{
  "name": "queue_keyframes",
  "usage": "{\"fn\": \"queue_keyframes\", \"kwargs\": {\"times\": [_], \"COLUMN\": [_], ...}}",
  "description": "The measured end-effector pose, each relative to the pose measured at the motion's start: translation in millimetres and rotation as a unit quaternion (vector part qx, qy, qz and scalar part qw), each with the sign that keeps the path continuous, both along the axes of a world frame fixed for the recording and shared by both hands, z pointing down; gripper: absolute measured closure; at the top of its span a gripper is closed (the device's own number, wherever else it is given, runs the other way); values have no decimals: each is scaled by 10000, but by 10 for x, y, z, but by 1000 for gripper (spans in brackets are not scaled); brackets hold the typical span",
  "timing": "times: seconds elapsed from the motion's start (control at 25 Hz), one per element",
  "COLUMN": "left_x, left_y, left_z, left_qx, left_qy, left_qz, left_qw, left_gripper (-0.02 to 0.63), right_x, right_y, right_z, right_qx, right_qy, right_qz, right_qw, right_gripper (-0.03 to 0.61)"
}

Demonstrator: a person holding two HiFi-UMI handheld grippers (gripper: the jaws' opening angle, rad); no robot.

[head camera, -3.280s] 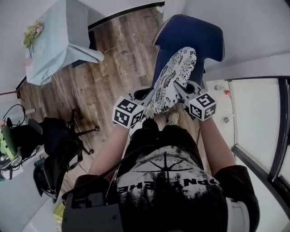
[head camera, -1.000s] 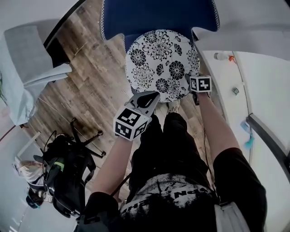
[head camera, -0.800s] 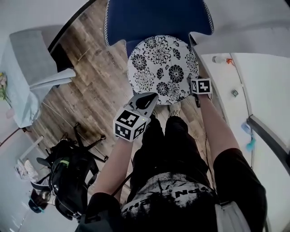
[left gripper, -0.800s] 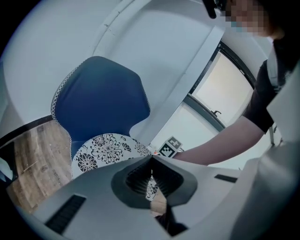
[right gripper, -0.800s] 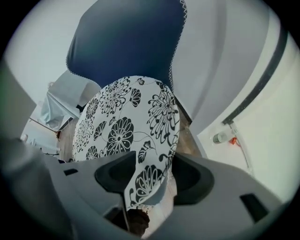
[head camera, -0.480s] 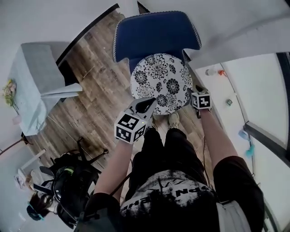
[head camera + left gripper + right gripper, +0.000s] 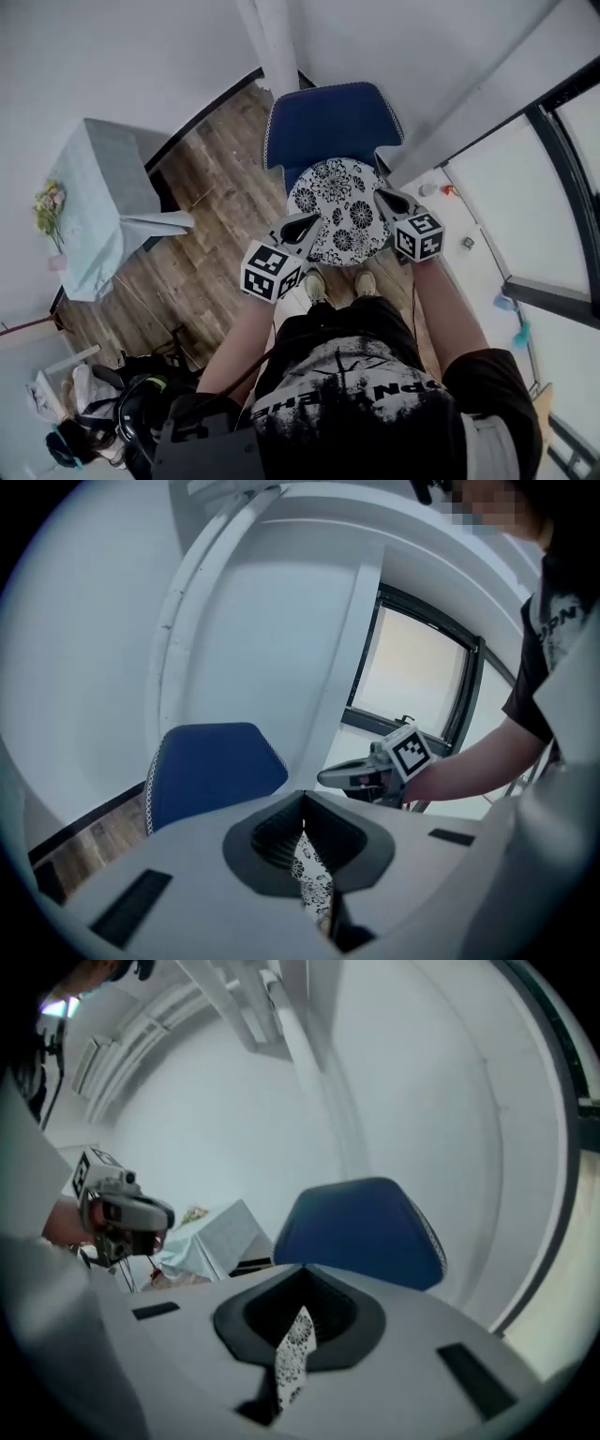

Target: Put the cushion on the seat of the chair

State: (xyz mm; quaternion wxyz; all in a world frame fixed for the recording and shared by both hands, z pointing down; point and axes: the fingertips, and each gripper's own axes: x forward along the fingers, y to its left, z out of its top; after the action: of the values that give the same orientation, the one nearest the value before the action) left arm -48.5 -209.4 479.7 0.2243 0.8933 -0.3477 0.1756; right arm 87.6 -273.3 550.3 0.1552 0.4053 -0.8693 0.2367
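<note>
The left gripper (image 7: 302, 797) has its jaws pressed together at the tips with nothing pinched between them. Through the narrow slit behind the tips shows a strip of black-and-white flower print. That is the cushion (image 7: 337, 204), lying farther down and not in the grip. The right gripper (image 7: 302, 1271) has just been closing its jaws; they now meet too, empty, with the same print showing through the slit.

In the head view both grippers hang over the near part of the cushion, clear of it. The left one is over the near-left rim and the right one over the right rim. Each marker cube (image 7: 273, 272) sits on the person's side of its jaws.

The cushion is round and lies flat on the seat of the blue chair (image 7: 330, 120), covering nearly all of the seat. The chair's back rises on the far side, against a white wall (image 7: 394, 47).

The person's shoes (image 7: 315, 286) stand on the wood floor (image 7: 225, 178), just near of the chair. To the left stands a table (image 7: 108, 220) under a pale cloth, with flowers (image 7: 47, 208) at its left edge. To the right is a large dark-framed window (image 7: 525, 291) — and at the near left, a heap of dark bags (image 7: 141, 412).
</note>
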Motion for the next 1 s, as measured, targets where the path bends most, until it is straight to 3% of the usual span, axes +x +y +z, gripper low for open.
{"fn": "queue_keyframes", "kwargs": {"times": [0.24,0.52,1.0], "left_x": [-198,-467,-660], "left_y": [88,85,222], "left_z": [-420,-976,-1111], "left_qx": [502,1202,1397], "left_qy": [1,12,36], "left_qz": [87,40,-230], "left_qw": [9987,9927,9899], "left_gripper": [598,598,598], "right_x": [-388,-687,-953], "right_y": [291,535,795], "right_z": [-1110,-1953,-2189], "right_qx": [932,1680,2030], "right_qy": [-363,-599,-672], "right_qz": [-393,-693,-941], "right_qw": [9942,9815,9723], "right_gripper": [560,560,560]}}
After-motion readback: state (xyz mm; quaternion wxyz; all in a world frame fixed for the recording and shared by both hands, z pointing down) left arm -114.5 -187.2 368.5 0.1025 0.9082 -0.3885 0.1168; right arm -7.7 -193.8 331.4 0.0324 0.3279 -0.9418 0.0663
